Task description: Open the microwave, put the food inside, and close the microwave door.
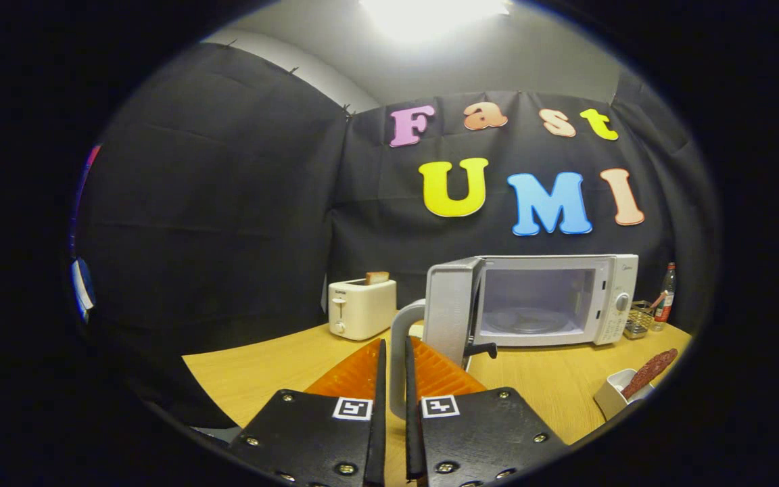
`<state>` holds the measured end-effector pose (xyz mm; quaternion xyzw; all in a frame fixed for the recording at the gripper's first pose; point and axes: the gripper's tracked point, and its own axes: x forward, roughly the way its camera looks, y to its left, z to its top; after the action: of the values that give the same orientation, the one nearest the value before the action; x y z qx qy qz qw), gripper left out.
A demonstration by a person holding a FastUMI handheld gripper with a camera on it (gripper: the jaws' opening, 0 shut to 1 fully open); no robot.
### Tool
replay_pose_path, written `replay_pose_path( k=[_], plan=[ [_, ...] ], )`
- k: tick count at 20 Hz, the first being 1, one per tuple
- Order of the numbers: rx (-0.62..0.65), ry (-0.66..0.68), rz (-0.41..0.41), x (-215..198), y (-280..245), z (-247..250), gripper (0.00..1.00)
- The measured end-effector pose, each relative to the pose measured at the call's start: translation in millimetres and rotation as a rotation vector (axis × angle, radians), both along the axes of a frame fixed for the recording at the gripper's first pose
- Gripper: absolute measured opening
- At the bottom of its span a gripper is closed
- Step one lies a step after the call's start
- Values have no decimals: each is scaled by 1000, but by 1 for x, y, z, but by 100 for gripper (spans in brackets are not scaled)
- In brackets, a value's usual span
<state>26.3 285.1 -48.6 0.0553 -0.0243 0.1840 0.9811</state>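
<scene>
The microwave [552,301] stands on the far side of the wooden table [538,385], a boxy pale appliance with its door [452,308] swung wide toward the gripper, the cavity lit and a round glass turntable [528,320] lying flat inside. The gripper [393,379] has its two fingers nearly closed on the thin curved grey handle [399,352] of the door, which rises between them; both fingers look pressed against it, with hardly any gap left. Under and just ahead of the fingers lies an orange ribbed wedge-shaped thing [430,372], glossy and ridged, flat on the table. A white two-slot toaster [361,308] with a slice of bread [376,277] poking out stands left of the microwave, apart from it. To the right, near the table's edge, a small white square cup [612,396] holds a long reddish sausage [650,372] leaning outward. A wire basket [640,320] and a red-labelled bottle [665,294] stand just beside the microwave's control side. Bare wood lies between the door and the cup.
</scene>
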Motion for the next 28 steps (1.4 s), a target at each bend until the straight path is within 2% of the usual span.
replay_pose_path(
  k=[1,4,5,6,7,10,13,16,17,22,28],
  plan=[
    [-15,-2,24,-4,-8,6,12],
    [12,66,179,-24,-16,2,12],
    [35,75,204,-29,-24,8,27],
    [40,69,200,-31,-38,15,35],
    [35,54,176,-34,-55,21,37],
    [45,48,139,-42,-88,28,72],
    [47,53,131,-42,-106,31,73],
    [24,28,88,-41,-131,38,84],
    [21,18,75,-41,-138,40,91],
    [-7,5,15,-41,-181,38,91],
    [-51,8,-147,-31,-264,18,91]
  ],
)
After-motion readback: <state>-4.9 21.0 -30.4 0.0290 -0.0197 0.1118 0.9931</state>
